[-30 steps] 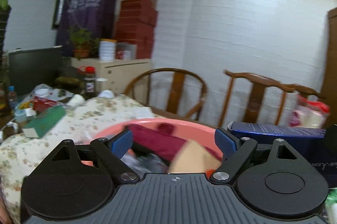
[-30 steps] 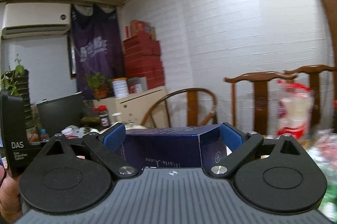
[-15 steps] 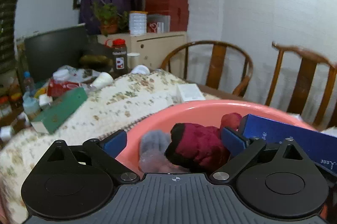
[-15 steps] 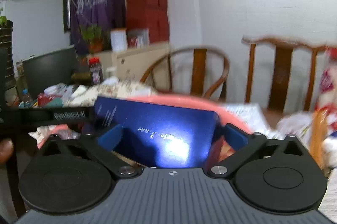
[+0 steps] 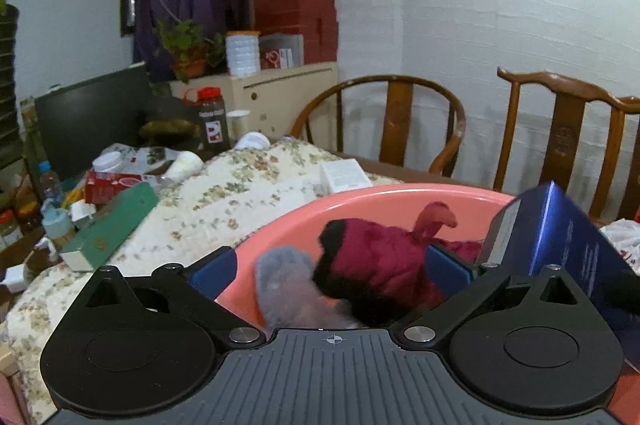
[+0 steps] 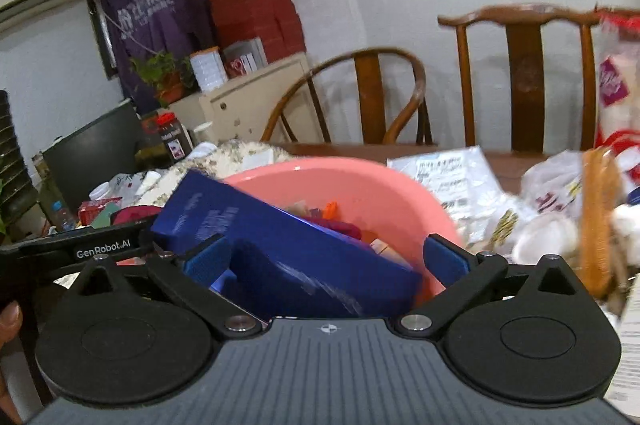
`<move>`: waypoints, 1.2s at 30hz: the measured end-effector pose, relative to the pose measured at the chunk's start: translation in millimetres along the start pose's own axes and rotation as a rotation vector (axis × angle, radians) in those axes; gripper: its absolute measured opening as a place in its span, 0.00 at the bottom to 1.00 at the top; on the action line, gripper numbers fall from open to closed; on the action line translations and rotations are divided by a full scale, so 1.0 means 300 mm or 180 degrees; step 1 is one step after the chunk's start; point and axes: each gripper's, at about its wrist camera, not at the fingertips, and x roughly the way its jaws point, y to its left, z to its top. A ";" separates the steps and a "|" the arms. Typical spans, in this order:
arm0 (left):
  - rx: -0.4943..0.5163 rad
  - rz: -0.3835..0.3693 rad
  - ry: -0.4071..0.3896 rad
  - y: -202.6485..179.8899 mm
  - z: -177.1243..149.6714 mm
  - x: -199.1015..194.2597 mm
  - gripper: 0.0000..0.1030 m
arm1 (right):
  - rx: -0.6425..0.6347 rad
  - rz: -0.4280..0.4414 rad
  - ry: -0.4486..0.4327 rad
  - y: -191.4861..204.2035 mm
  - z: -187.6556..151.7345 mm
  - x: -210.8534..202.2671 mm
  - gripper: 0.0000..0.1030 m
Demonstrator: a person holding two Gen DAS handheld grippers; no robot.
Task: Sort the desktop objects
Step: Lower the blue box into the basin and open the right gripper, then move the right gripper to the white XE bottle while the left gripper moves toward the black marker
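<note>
A pink basin (image 5: pixel 384 201) (image 6: pixel 360 185) holds a maroon garment (image 5: pixel 372 261), a grey cloth (image 5: pixel 284 281) and small items. A long blue box (image 6: pixel 280 245) lies tilted in the basin, one end raised over the near rim; it also shows at the right of the left wrist view (image 5: pixel 568 245). My right gripper (image 6: pixel 326 259) is open, its fingers wide on both sides of the box without pressing it. My left gripper (image 5: pixel 330 267) is open and empty at the basin's near rim, over the garment.
A floral cloth (image 5: pixel 224 197) covers the table with a green box (image 5: pixel 108 229), a white box (image 5: pixel 344 175), bottles and clutter on the left. Plastic bags and packets (image 6: pixel 552 193) lie right of the basin. Wooden chairs (image 5: pixel 400 121) stand behind.
My right gripper has tipped down toward the basin and opened; the blue box has dropped from its fingers into the basin. My left gripper has tilted down slightly over the basin.
</note>
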 end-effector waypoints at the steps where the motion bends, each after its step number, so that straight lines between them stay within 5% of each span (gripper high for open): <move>1: -0.0028 -0.0002 -0.0034 0.011 -0.005 -0.023 1.00 | -0.0005 0.0007 -0.0045 -0.007 -0.002 -0.025 0.99; 7: -0.0089 -0.0027 -0.0166 0.033 -0.023 -0.194 1.00 | 0.0025 -0.0012 -0.0226 -0.069 -0.031 -0.224 0.99; 12: -0.0002 -0.0371 -0.0307 -0.074 -0.081 -0.374 1.00 | 0.0077 0.0020 -0.0352 -0.166 -0.102 -0.443 0.99; 19: 0.0274 -0.1325 -0.0152 -0.450 -0.241 -0.505 1.00 | -0.0070 -0.0307 -0.0508 -0.386 -0.255 -0.781 0.99; 25: 0.0449 -0.1810 0.0086 -0.791 -0.393 -0.472 1.00 | -0.0109 -0.0895 -0.0545 -0.601 -0.373 -0.907 0.99; 28: 0.0601 -0.1804 0.0019 -0.889 -0.454 -0.446 1.00 | -0.0009 -0.1025 -0.0499 -0.664 -0.405 -0.880 0.99; 33: 0.0775 -0.1639 -0.0126 -0.879 -0.476 -0.388 1.00 | -0.0135 -0.1155 -0.0417 -0.654 -0.435 -0.805 0.96; 36: 0.0541 -0.1566 0.0020 -0.824 -0.463 -0.354 1.00 | -0.0265 -0.1301 -0.0342 -0.628 -0.460 -0.755 0.92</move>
